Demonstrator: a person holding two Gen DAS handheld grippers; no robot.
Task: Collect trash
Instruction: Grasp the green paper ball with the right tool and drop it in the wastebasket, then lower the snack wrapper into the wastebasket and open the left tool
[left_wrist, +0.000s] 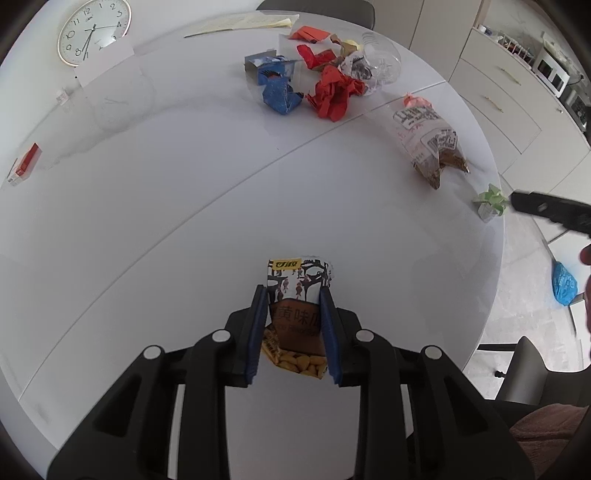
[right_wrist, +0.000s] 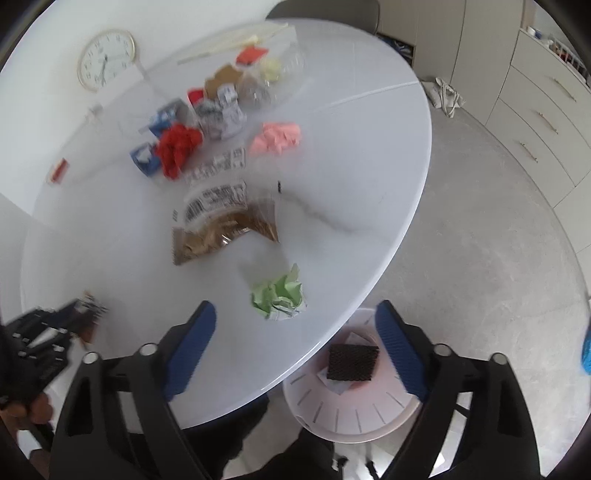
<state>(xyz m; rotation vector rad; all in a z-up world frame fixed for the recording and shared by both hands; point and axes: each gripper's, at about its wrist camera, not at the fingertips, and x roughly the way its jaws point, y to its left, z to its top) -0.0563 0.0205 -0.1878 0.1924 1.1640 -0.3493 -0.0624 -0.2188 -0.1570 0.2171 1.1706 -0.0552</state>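
Snack packet (left_wrist: 297, 295) on the table (left_wrist: 147, 221), trash pile (left_wrist: 317, 77) far behind it, clock (left_wrist: 94, 31) behind-left, bin (right_wrist: 351, 398) on the floor right.

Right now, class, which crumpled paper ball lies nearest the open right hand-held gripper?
The green paper ball, just ahead of the right hand-held gripper; the red and pink ones lie farther off.

Snack packet (left_wrist: 297, 295) reading "黄味", wall clock (left_wrist: 94, 31) numerals 1–12
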